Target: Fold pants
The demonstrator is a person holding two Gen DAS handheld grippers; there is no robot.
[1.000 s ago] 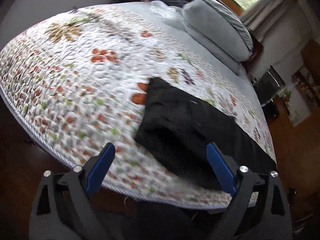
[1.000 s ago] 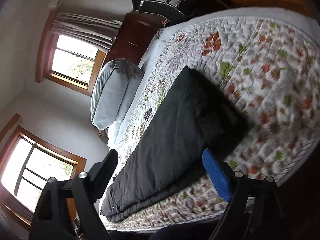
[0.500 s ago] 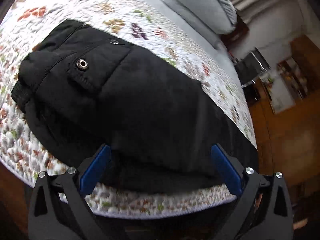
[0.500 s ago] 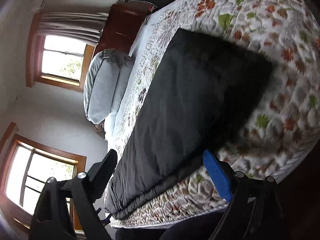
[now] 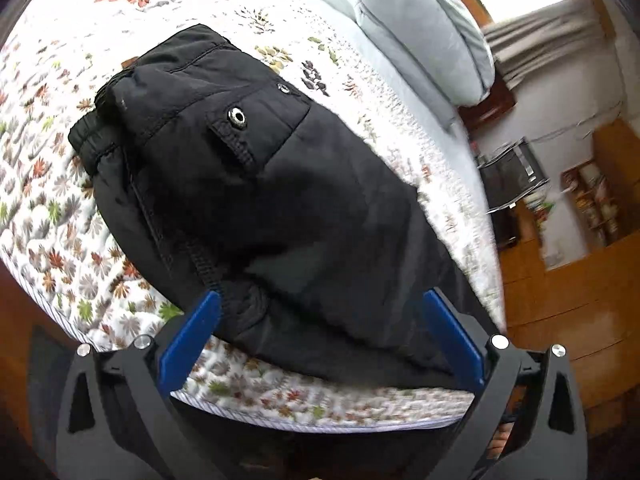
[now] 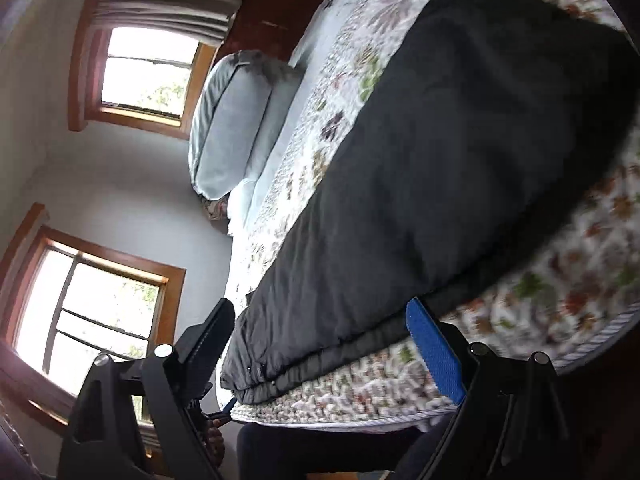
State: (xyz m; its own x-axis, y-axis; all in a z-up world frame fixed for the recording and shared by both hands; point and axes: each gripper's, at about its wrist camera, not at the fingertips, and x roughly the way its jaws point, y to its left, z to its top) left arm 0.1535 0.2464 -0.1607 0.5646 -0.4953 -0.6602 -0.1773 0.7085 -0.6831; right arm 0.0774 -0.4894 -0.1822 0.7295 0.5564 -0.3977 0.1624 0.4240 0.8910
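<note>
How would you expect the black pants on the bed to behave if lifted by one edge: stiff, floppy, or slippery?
Probably floppy: the black pants lie flat in soft layers and follow the quilt. Likely somewhat bulky, since the hem stacks in thick puffy rolls. The smooth fabric may slide, so the layers could shift apart when lifted.

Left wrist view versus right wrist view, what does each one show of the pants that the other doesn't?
Only the left wrist view shows the waistband and the pocket's metal snap. Only the right wrist view shows the leg cuffs near the quilt's edge, plus two windows. Both show the black pants flat on the floral quilt, the grey pillow, and an open hand-held gripper.
</note>
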